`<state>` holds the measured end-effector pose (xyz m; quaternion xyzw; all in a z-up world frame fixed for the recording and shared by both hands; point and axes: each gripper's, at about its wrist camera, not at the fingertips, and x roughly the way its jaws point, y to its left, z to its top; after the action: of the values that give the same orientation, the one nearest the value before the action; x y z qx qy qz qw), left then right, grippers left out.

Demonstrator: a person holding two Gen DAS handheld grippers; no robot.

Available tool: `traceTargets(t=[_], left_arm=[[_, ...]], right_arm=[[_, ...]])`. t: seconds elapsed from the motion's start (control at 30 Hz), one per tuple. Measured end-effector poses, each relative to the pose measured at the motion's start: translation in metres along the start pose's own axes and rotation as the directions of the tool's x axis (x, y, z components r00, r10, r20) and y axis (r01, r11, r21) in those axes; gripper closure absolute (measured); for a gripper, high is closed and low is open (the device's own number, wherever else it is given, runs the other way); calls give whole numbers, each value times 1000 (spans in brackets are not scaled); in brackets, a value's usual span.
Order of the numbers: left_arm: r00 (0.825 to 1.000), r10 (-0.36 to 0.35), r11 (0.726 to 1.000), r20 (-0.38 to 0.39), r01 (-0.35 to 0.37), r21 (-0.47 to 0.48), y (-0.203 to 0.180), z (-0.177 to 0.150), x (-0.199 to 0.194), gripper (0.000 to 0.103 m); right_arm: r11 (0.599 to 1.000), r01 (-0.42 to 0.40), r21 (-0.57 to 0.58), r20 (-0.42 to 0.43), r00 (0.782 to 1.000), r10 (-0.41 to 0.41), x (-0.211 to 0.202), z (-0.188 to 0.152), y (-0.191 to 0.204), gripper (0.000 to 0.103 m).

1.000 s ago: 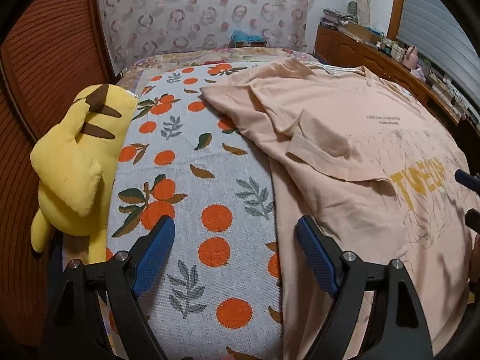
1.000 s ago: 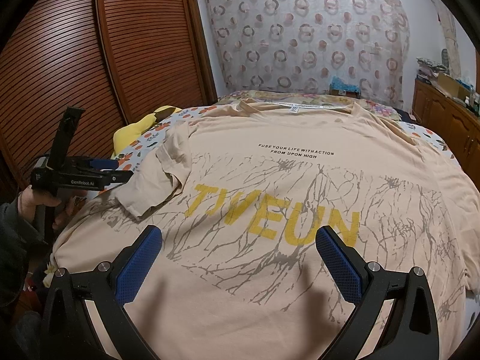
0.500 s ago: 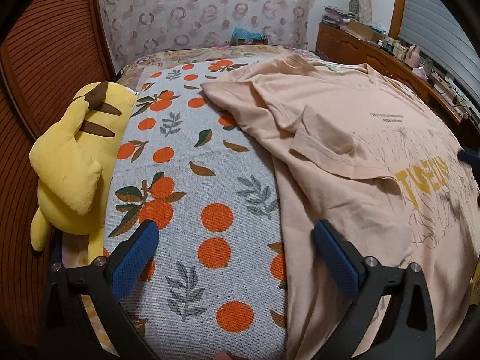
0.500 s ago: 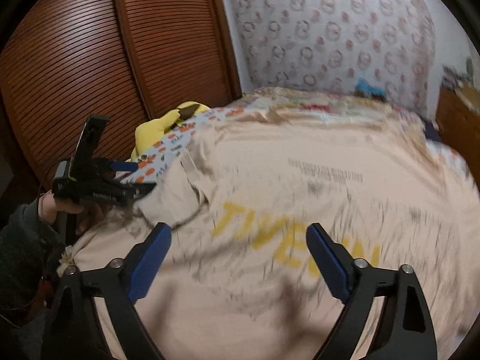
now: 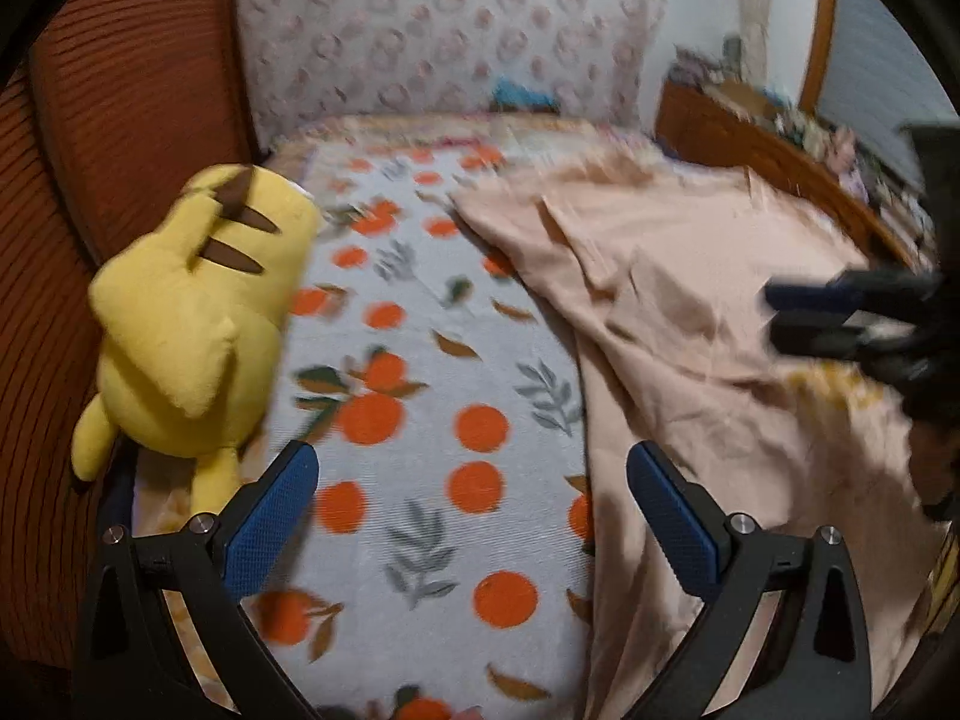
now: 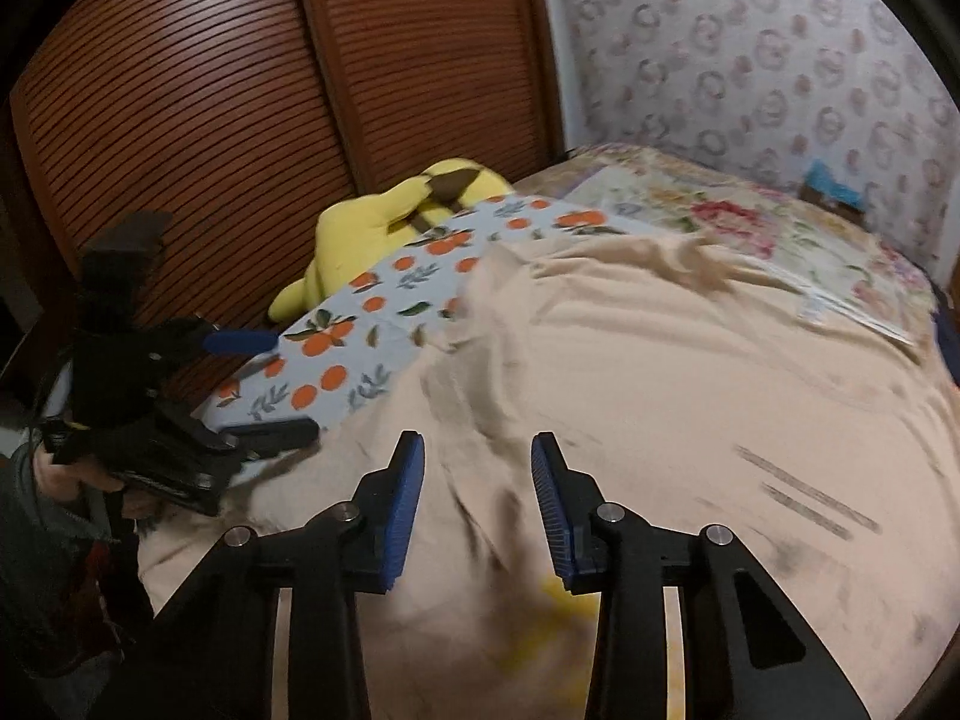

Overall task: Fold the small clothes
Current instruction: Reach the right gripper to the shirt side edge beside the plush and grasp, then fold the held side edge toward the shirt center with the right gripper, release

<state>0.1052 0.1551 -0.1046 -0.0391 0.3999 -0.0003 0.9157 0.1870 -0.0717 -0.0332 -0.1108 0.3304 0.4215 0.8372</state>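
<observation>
Your peach T-shirt (image 6: 630, 372) lies rumpled beside the yellow plush (image 5: 186, 312); left hand-held gripper (image 5: 474, 516) spread wide, right hand-held gripper (image 6: 477, 501) narrowed, both empty.

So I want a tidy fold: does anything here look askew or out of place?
Yes. The peach T-shirt is rumpled rather than flat, with its left sleeve creased over the body. A yellow plush toy lies at the edge of the orange-print blanket beside it, odd for a folding spot.
</observation>
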Motion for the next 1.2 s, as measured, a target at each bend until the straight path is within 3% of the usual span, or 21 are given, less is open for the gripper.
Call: traceTargets(t=[0.17,0.4,0.43,0.53,0.57,0.7,0.83,1.03,1.2], left_arm=[[996,-12,999,89,16,-46,13,4,-37,0],[992,-5,999,124,11,-46,13,2,-55,0],[992,-9,999,123,15,-46,12,1,-55,0],[993,-22,999,115,27,-43,7,-3,-51,0],[993,-23,999,113,28,-41,5,-3,-49,0],[994,-32,999,101,35,-28,-5,-5,-43,0],[995,-34,999,91,35,-11,-13,-6,-40,0],[995,-45,999,87,45,-6,-19,-6,-38,0],[996,-52,999,78,52,2,-26,-6,-34,0]], right_arm=[[999,-14,-36,-39,999,13,26,14,7,65],[991,86,-103,-92,991,-96,61,23,0,65],[990,90,-112,-92,991,-101,66,26,2,68],[978,134,-158,-77,986,-148,67,24,7,98],[979,133,-156,-66,987,-145,65,24,6,99],[982,153,-109,13,988,-153,46,22,-1,101],[976,214,-52,85,974,-209,15,22,-18,101],[954,299,4,103,949,-298,-9,13,-38,101],[935,353,28,34,935,-354,1,9,-37,101]])
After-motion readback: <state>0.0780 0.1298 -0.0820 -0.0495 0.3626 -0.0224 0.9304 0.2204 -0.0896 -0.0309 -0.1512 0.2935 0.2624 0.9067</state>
